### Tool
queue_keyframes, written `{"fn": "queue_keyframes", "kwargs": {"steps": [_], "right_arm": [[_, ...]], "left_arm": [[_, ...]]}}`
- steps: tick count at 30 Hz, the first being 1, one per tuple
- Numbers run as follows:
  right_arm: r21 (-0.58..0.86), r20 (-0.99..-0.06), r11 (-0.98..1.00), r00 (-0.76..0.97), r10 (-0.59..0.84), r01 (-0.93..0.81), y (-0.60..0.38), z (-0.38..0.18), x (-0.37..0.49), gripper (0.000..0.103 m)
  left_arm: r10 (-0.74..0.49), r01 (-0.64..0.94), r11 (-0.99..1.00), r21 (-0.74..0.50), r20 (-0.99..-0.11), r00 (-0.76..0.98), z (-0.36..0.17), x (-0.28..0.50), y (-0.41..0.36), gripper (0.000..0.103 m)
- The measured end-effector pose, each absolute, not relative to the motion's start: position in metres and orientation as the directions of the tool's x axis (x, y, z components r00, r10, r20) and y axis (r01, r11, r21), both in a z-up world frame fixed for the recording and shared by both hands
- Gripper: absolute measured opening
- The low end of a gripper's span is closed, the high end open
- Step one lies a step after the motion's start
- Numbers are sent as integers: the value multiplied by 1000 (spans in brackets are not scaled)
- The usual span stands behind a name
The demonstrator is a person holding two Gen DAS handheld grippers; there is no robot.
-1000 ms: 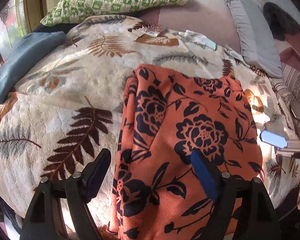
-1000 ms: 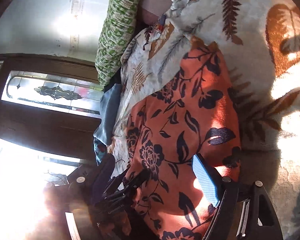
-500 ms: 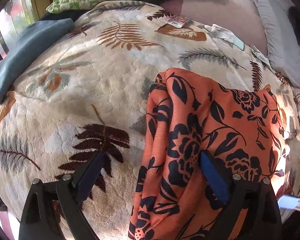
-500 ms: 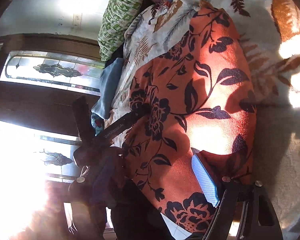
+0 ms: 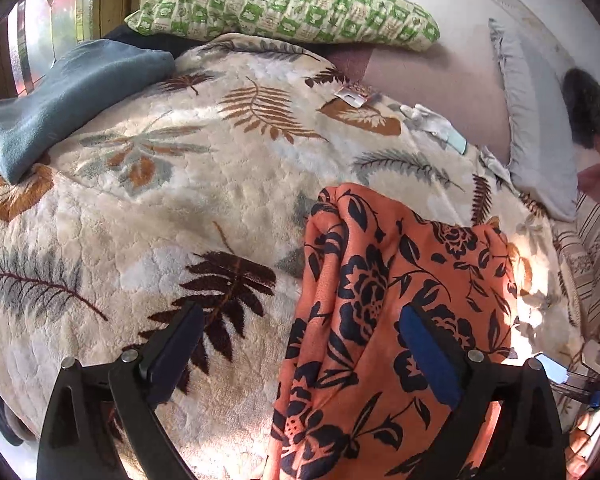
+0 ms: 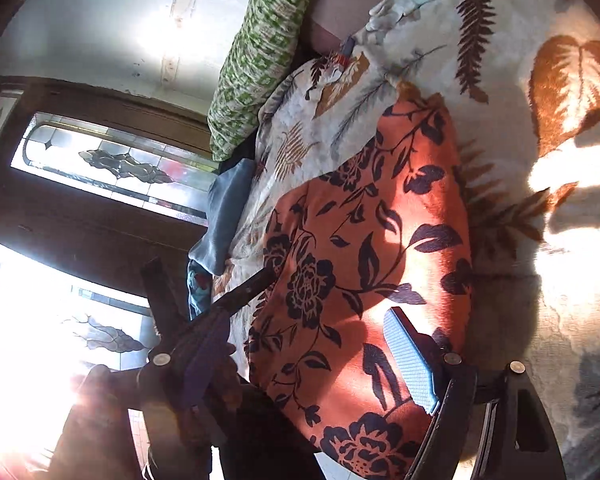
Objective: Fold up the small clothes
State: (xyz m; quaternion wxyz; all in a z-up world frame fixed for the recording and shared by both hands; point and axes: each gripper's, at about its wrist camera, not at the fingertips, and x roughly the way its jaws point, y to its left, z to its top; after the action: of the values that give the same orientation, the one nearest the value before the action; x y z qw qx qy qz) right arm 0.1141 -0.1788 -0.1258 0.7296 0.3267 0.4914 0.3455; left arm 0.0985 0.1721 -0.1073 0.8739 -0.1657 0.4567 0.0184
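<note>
A: On the bed, over the leaf-print blanket [image 5: 228, 216], we have the orange floral garment [image 5: 404, 304] lying folded lengthwise, its near end hanging over the bed edge toward us. A bunched ridge runs along its left side in the left wrist view.

B: Fingers? We note the left gripper [image 5: 300, 356] standing wide, about as wide as it goes, with nothing pinched. Its left finger hangs over bare blanket, its right finger [image 5: 428, 360] over the cloth. The ridge sits between them, untouched.

A: The right gripper [image 6: 300, 364] is also well apart. Its pale ribbed finger [image 6: 410, 364] hovers low over the garment's near end; we cannot tell whether it touches. No fabric is clamped there. The other finger is lost in window glare.

B: Our reading of the step: a lengthwise fold is down, and the next fold should bring the near end up onto the far end.

A: To do it well, we would take both near corners together, each gripper biting every layer, not just the top one. Lift level, carry away from us, lay edge to edge.

B: Risk we see: the thick ridge may slip loose. Flatten it first. The blue cloth [image 5: 72, 100] and green pillow [image 5: 284, 8] lie well clear.
</note>
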Motion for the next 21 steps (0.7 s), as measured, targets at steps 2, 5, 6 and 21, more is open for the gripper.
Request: {"fn": "queue_keyframes", "kwargs": {"steps": [2,5,6,21], "right_arm": [[812,-504,564,309,806,-147,-195,-132,113,82],[820,-523,568,301,797,-78,-207,-153,120,82],[827,-524,560,288,802,-57,-207,-161,122,82],[716,-665,689,189,722,-114,-154,-186,141,57]], "left_arm": [[-190,-178,926,-334,-817,544,-116,95,182,99],[-328,-180,865,-469,-799,503,-134,89,191,99],[-381,-185,835,-519,-786,486,-141,88,191,99],[-380,-103,880,-463,-818,432,-144,100,157,35]]}}
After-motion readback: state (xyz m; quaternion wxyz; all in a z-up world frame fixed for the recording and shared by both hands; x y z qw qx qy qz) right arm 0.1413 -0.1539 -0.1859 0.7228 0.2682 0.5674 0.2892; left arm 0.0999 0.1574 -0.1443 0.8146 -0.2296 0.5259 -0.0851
